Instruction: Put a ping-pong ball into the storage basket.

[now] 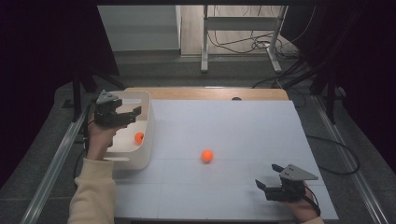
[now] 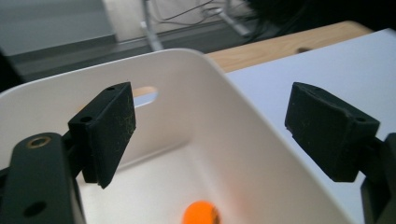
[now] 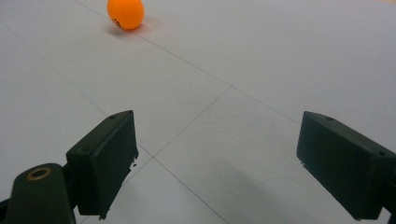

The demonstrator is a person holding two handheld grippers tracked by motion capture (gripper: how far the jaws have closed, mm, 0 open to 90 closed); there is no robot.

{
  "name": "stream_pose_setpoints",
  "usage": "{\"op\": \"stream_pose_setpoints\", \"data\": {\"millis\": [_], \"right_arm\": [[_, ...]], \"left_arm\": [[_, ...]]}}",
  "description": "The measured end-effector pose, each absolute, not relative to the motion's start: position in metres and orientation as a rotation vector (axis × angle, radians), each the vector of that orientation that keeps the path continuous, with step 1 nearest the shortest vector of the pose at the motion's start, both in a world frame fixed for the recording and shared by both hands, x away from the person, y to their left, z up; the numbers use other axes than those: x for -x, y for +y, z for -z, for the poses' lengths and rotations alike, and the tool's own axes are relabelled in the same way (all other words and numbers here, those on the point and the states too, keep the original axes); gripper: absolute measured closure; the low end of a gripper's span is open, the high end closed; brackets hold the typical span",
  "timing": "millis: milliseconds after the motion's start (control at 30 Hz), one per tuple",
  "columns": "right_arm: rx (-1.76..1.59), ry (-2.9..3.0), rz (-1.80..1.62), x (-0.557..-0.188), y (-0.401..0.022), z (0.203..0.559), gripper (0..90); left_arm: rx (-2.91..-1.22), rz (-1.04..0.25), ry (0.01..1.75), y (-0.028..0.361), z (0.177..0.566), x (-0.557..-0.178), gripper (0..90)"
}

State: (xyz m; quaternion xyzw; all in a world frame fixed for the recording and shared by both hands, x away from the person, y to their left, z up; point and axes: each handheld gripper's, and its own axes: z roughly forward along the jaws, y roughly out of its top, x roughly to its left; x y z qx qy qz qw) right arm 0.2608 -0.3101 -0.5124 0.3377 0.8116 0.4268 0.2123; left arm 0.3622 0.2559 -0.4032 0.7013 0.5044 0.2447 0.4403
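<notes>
High view is showing our left gripper (image 1: pixel 128 115) hovering over the white plastic bin (image 1: pixel 148 135) with its jaws spread wide and nothing between them, while one small orange ball (image 1: pixel 139 137) is lying inside, partly cut off by the bin's wall. Left gripper view is catching that ball (image 2: pixel 201 213) at its bottom edge, only its top half showing. Our right gripper (image 1: pixel 267 178) is resting low on the white table sheet (image 1: pixel 233 126), jaws wide and empty, and the right gripper view is showing a second orange ball (image 3: pixel 125 13) well ahead, its top clipped.

orange ball (image 1: pixel 139 137) inside white bin (image 1: pixel 148 140)
</notes>
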Motion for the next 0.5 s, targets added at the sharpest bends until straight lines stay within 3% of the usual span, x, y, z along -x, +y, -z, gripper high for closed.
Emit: {"op": "stream_pose_setpoints", "data": {"millis": [500], "right_arm": [[-0.936, 2.25, -1.19, -0.261, -0.31, 0.512, 12.7]], "left_arm": [[-1.678, -0.491, 1.08, 0.245, 0.386, -0.348, 16.6]]}}
